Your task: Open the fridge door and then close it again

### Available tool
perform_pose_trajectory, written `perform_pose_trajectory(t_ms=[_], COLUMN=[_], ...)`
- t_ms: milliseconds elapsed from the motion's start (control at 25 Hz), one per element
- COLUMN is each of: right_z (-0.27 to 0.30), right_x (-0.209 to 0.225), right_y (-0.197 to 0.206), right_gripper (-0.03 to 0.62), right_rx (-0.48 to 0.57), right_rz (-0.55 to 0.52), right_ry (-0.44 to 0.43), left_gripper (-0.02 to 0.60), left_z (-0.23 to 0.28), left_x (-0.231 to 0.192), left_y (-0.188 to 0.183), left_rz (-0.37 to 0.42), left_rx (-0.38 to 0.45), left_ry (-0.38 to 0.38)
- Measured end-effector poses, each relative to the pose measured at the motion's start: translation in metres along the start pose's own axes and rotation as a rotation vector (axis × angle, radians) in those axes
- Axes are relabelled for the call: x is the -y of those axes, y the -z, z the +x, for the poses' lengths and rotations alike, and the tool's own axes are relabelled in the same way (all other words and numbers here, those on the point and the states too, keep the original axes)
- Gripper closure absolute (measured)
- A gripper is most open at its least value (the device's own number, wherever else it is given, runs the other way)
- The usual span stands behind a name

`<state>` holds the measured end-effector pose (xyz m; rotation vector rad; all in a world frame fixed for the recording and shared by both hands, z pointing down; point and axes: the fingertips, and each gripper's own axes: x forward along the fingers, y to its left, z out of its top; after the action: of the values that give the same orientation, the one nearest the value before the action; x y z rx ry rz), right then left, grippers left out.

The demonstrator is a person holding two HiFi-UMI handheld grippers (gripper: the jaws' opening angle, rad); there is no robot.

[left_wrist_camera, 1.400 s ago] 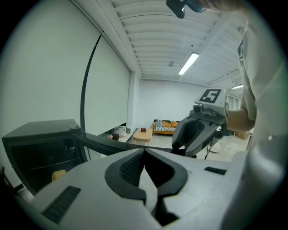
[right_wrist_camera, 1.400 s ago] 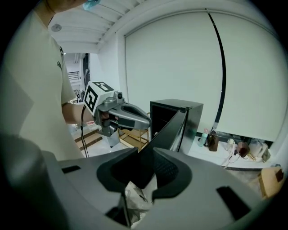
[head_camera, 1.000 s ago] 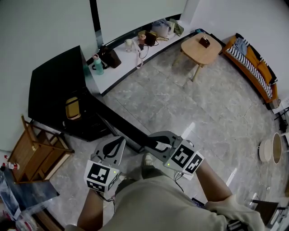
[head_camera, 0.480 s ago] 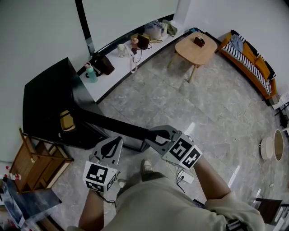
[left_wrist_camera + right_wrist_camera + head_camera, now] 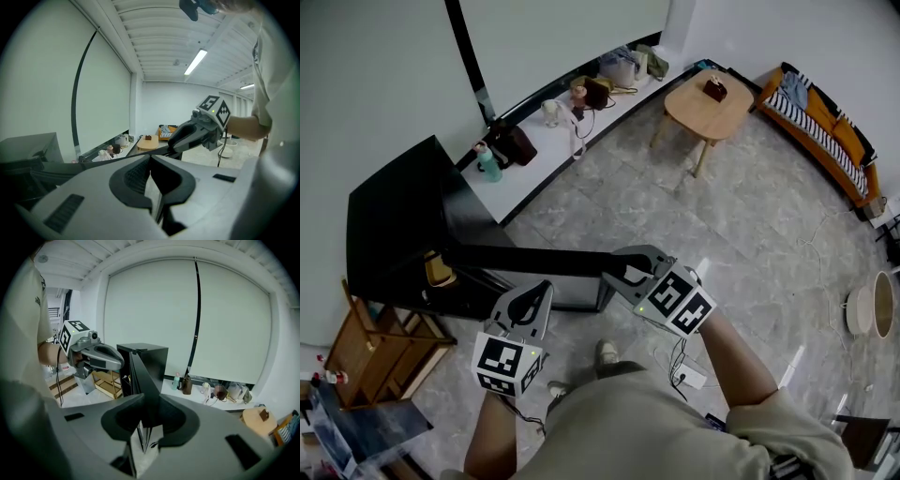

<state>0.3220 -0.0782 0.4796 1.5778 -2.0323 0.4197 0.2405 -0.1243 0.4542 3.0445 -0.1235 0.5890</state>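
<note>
At the left of the head view, we list a black fridge (image 5: 389, 216) standing against the wall, with a wooden rack (image 5: 370, 347) just beside it.

Item, fridge door (image 5: 525, 261): we find it swung well clear of the cabinet. Its top edge runs from the hinge side out to the person's right. A yellow thing (image 5: 439, 272) shows inside the opening; we cannot tell what it is.

Item, right gripper (image 5: 619, 272): the jaws are clamped on the door's free edge. The right gripper view shows the door's thin black edge running up between the two pads.

Item, left gripper (image 5: 542, 292): we record it as hanging near the door but apart from it, jaws drawn together with nothing between them.

Item, surroundings: a white ledge (image 5: 553, 141) with a bottle and bags on it, and a round wooden table (image 5: 708, 103), both well apart from the work.

Status, as we judge it: the opening half looks done or nearly so. The closing half is wholly left, meaning the door must be swung back to the cabinet, seated flush and let go.
</note>
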Motion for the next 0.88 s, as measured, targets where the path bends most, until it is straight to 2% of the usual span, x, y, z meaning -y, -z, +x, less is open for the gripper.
perform_pose_trajectory(t_ms=[200,760,840,880], right_z=[0.004,0.004,0.000,-0.004], right_x=[0.012,0.019,0.021,0.019], right_y=[-0.002,-0.003,-0.006,-0.011], right_gripper=[0.516,0.514,0.445,0.431], right_rx=[0.001,0.019,0.007,0.010], right_rz=[-0.005,-0.024,-0.051,-0.065], right_ry=[-0.024,-0.006,0.015,0.018], left_gripper=[0.574,0.574,0.574,0.574], left_z=[0.014,0.022,0.017,0.014], left_x=[-0.004,0.001,0.001,0.000], left_y=[-0.006,-0.008,-0.010,-0.012], left_rz=[0.001,0.008,0.009,0.010], left_rx=[0.004,-0.005,0.002,0.006], left_ry=[0.001,0.002,-0.005,-0.010])
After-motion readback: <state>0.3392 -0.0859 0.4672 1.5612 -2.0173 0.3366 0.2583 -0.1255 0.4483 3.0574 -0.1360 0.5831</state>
